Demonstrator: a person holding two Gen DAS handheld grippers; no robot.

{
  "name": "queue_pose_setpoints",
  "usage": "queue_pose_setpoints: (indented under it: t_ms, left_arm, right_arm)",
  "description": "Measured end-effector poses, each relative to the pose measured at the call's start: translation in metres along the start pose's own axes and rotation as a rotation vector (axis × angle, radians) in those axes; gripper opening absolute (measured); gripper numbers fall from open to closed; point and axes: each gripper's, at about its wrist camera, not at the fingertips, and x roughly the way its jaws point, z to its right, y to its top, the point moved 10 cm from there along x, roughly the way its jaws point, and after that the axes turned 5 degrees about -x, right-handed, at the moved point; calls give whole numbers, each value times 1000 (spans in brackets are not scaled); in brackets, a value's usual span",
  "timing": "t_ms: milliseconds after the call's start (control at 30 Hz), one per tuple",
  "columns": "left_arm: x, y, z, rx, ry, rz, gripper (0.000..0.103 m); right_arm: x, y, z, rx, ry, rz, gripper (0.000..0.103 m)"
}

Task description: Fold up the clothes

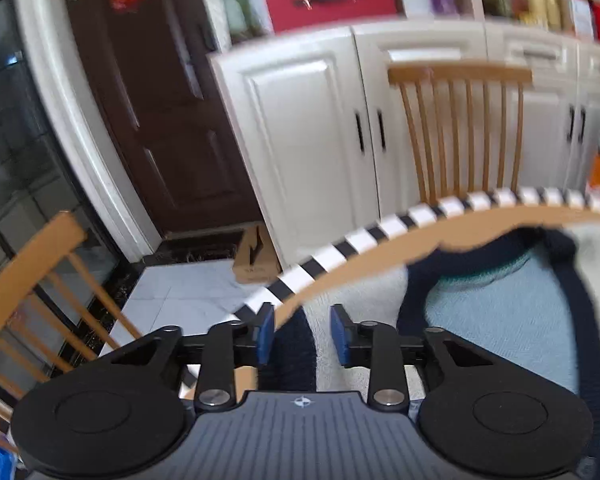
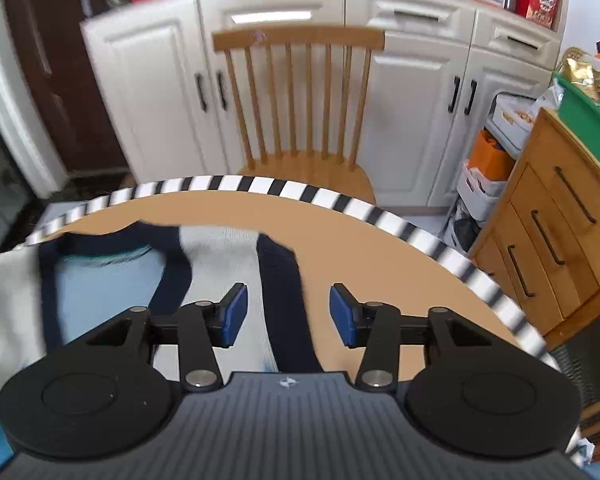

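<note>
A soft knitted garment in pale grey, light blue and navy bands [image 2: 112, 280] lay spread on the round tan desk with the black-and-white striped rim [image 2: 359, 240], directly under and ahead of both tongs. The left tongs [image 1: 302, 334] stood apart, a dark navy strip of the knit [image 1: 294, 352] running between the blue pads without being pinched; the right tongs [image 2: 288, 312] were likewise apart over another navy band [image 2: 284, 300] near the garment's right edge, bare desk just to their right. The cloth looked light, limp and fairly grippy, likely to sag and drape rather than hold shape. The thicker navy trim at each outer edge seemed the soundest place to pinch, one edge per tongs, since it would bunch less than the open knit.
</note>
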Motion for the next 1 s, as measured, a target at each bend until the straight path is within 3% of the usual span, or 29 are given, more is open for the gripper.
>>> queue_pose_setpoints:
  t_ms: [33, 100, 200, 267, 400, 500, 667, 767, 800, 1000]
  left_arm:
    - [-20, -8, 0, -18, -44, -17, 40]
    - [-62, -31, 2, -60, -142, -62, 45]
    - [-127, -93, 13, -140, -269, -185, 47]
    - [-160, -138, 21, -162, -323, -261, 48]
    - [-208, -213, 52, -130, -393, -331, 48]
    - [-215, -256, 76, -98, -378, -372, 47]
    - [-219, -287, 101, -95, -355, -440, 46]
    - [-224, -292, 104, -83, -336, -440, 49]
    - [-225, -292, 104, -82, -331, -441, 49]
    - [-223, -296, 105, -69, -317, -447, 49]
  right_arm:
    - [-21, -16, 5, 3, 14, -1, 61]
    - [-61, -63, 23, 34, 33, -15, 63]
    - [-100, -155, 48, 135, 56, -111, 53]
    - [-123, -216, 59, 200, 59, -157, 53]
    - [-152, -283, 40, 105, 69, -209, 53]
    - [-155, -292, 15, -16, 76, -192, 53]
    - [-132, -293, -2, -20, 110, -240, 50]
    - [-123, -292, -9, -30, 104, -248, 14]
    - [-124, -290, -11, -44, 101, -254, 10]
    - [-135, -284, 1, -118, 46, -288, 10]
